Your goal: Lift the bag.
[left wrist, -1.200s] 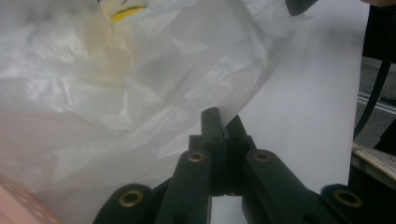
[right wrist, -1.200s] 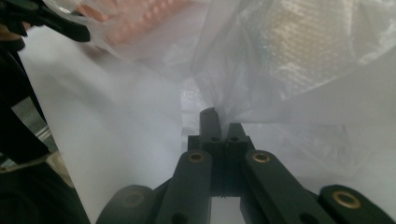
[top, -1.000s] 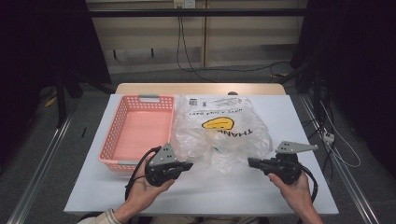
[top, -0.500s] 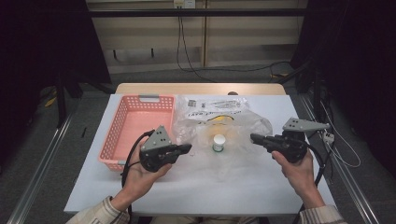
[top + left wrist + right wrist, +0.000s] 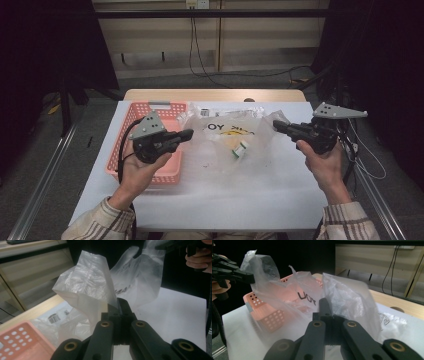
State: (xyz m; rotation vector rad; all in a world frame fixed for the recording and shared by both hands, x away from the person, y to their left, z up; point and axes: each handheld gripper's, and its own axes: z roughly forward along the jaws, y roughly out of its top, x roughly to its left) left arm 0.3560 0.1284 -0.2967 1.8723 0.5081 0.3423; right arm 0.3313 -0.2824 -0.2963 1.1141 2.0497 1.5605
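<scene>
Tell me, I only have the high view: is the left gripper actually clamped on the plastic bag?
Observer: Yes. In the left gripper view the left gripper is shut on a fold of the plastic bag.
Operator: And the right one?
Observer: The right gripper is shut on the bag's other side.
Operator: Anything written on the bag facing the right gripper?
Observer: Dark letters, seen through the film, with the pink basket behind.
</scene>
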